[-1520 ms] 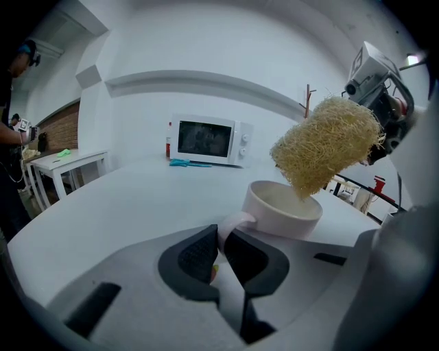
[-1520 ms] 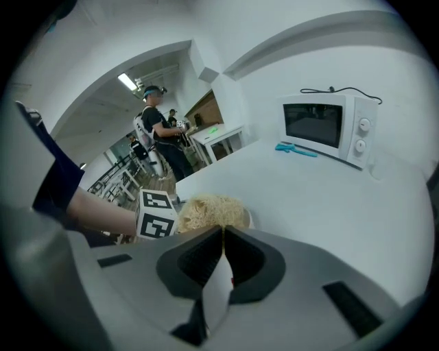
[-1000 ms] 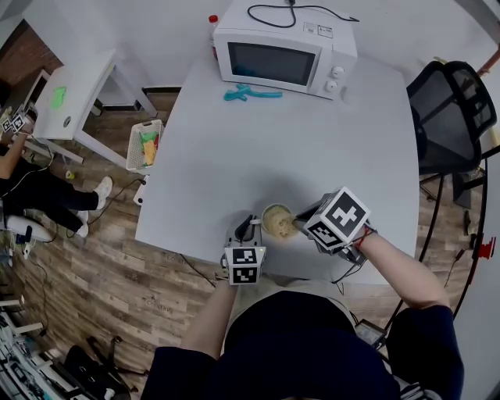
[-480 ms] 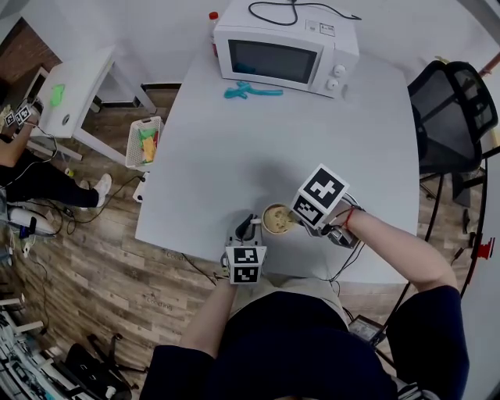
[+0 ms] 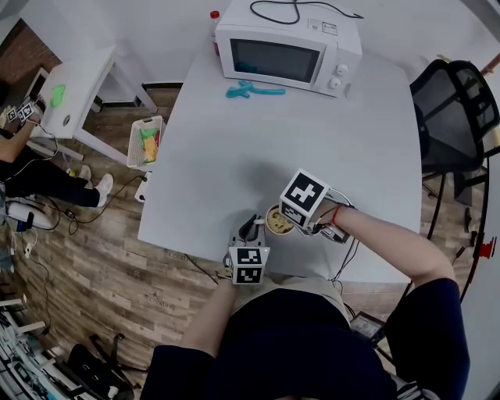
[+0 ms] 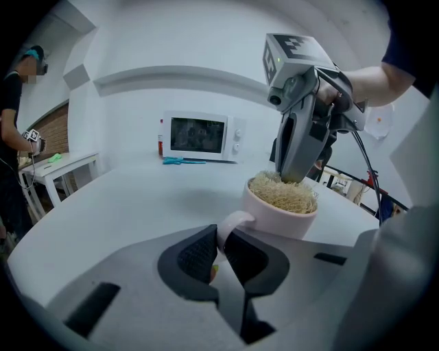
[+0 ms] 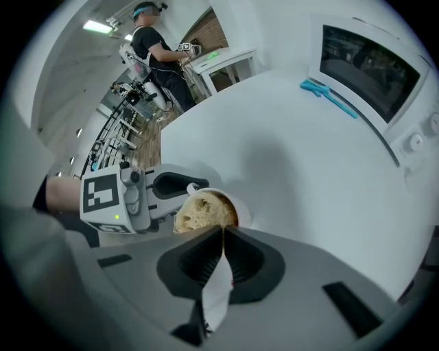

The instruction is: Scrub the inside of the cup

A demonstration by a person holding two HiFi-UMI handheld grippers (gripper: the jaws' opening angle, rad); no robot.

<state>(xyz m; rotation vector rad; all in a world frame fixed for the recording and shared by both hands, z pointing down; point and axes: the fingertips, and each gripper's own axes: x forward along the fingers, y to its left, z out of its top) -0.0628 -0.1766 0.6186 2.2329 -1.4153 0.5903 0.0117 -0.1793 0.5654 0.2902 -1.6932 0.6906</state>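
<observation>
One cup (image 6: pixel 282 221) (handle (image 6: pixel 235 220) pinched in left gripper (image 6: pixel 221 241)), one scrubber (image 6: pixel 282 194) pinched in right gripper (image 7: pixel 223 230).

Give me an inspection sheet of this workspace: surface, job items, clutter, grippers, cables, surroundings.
Surface: pale table, no spills seen.
Job's things: cup near the front edge, fibrous scrubber filling it.
Clutter: microwave, teal tool, red-capped bottle at the far edge.
Grippers: left hand-held gripper shut on the cup's handle; right hand-held gripper shut on the scrubber, pointing down into the cup.
Cables: black cord on the microwave; wires off the right hand-held gripper.
Surroundings: black chair, side table, floor basket, a person.
</observation>
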